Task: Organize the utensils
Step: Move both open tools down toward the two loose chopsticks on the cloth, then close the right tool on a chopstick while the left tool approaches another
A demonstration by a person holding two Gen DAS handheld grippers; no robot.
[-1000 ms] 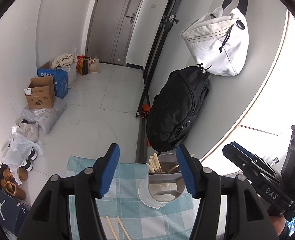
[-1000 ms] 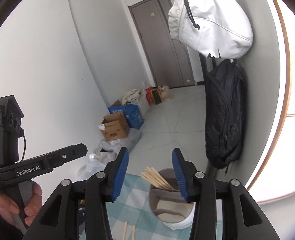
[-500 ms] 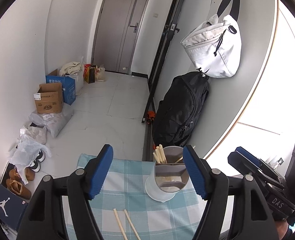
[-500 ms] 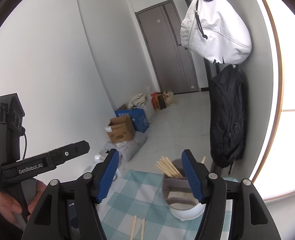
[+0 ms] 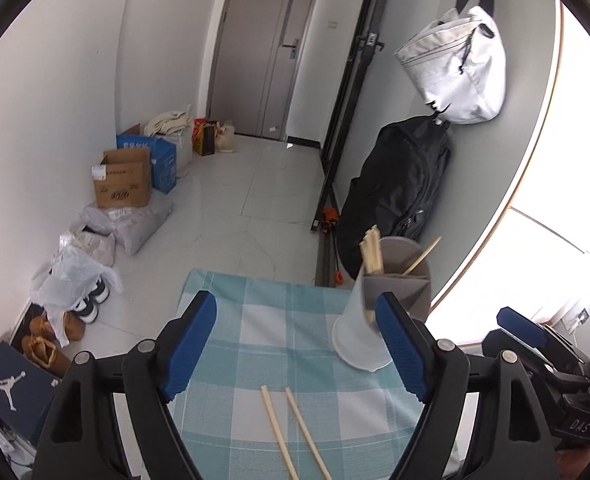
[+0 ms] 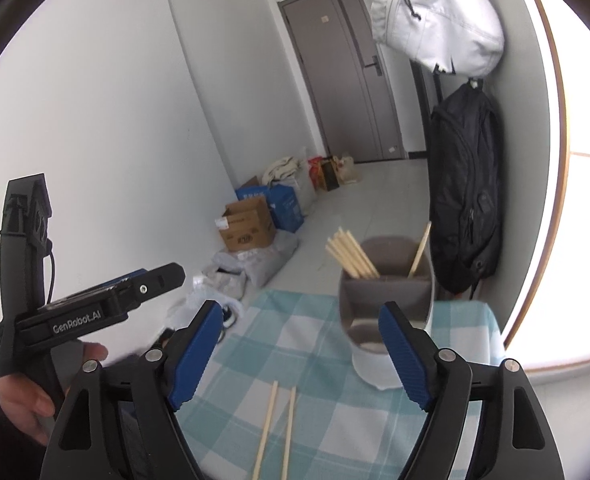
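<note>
Tablecloth (image 5: 279,320): teal-and-white check, pale lines through the squares. Two loose chopsticks (image 5: 295,432) on it: light tan wood. Utensil holder (image 6: 387,280): grey upper body with grey dividers, white translucent base; chopsticks inside (image 6: 351,256) same pale tan. Left gripper (image 5: 295,350): black frame, silver screws, ribbed blue pads. Right gripper (image 6: 299,352): same black and blue. Hanging bag (image 5: 455,68): off-white, black strap and zip pulls. Backpack (image 5: 399,184): solid black. Door (image 5: 263,48): grey-brown. Walls white, floor tiles pale grey. Cardboard box (image 5: 123,180): brown; box behind (image 5: 163,160) blue. Shoebox (image 5: 7,388): navy, white jumping-figure logo.
</note>
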